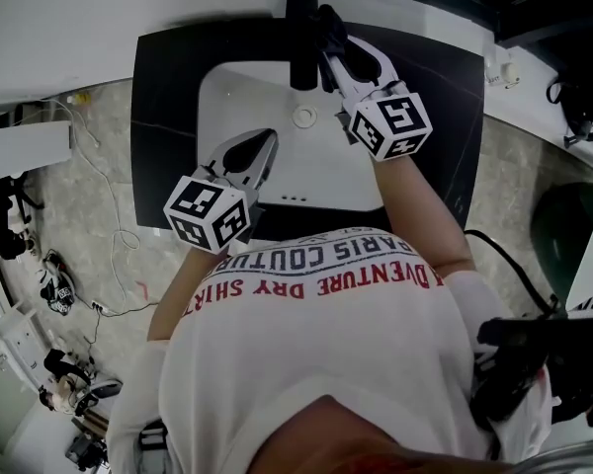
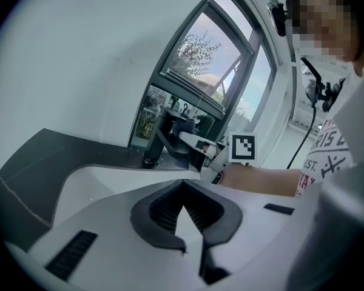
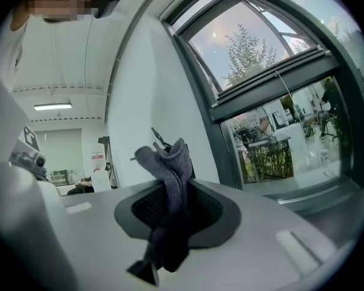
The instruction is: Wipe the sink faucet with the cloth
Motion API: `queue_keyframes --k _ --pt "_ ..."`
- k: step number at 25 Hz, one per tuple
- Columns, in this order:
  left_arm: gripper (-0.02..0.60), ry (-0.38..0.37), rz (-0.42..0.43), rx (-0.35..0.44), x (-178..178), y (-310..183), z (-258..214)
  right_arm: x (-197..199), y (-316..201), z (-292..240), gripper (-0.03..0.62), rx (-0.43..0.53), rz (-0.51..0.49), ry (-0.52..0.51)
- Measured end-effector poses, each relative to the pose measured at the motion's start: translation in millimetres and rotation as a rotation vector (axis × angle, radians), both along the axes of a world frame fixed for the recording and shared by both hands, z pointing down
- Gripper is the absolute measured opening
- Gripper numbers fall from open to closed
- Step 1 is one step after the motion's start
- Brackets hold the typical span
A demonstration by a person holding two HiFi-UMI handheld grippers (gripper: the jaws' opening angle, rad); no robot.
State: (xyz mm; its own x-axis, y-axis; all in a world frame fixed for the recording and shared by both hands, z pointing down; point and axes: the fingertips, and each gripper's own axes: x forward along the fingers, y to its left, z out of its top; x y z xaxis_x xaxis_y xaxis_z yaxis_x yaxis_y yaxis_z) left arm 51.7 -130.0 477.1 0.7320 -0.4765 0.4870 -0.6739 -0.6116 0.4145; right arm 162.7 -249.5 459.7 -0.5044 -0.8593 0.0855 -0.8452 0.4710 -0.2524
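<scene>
Grip was firm: your right tongs (image 3: 168, 208) clamped shut on the dark grey cloth (image 3: 170, 168), holding it up against the black faucet (image 1: 302, 42) at the back of the white sink (image 1: 227, 97), apparently mid-wipe. Your left tongs (image 2: 183, 193) were closed on nothing, parked low over the basin's near side, likely so as not to obstruct the wiping. Dark tabletop (image 1: 163, 87) surrounded the basin.
</scene>
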Motion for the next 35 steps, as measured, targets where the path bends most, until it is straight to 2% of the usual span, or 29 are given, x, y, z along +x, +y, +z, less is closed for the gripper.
queue_keyframes --k 3,7,14,18,24,31,35 --pt "0.002 -0.023 -0.001 0.019 -1 -3 2 2 -17 -4 0.077 0.003 -0.001 0.02" --pt "0.002 -0.016 -0.013 0.011 -3 -6 6 4 -24 -4 0.077 0.001 -0.021 0.024" --pt "0.002 -0.019 -0.017 0.015 -3 -10 9 16 -31 -12 0.077 0.001 -0.013 -0.043" --pt "0.002 -0.017 -0.012 0.023 2 -14 5 19 -41 -30 0.077 0.042 -0.016 -0.034" --pt "0.002 -0.023 -0.017 0.019 -1 -13 6 15 -46 -48 0.077 0.061 -0.024 -0.087" --pt "0.002 -0.017 -0.021 0.017 2 -14 6 17 -55 -25 0.077 0.006 -0.021 -0.093" --pt "0.002 -0.015 -0.027 0.015 0 -14 9 13 -61 7 0.077 -0.105 -0.028 -0.059"
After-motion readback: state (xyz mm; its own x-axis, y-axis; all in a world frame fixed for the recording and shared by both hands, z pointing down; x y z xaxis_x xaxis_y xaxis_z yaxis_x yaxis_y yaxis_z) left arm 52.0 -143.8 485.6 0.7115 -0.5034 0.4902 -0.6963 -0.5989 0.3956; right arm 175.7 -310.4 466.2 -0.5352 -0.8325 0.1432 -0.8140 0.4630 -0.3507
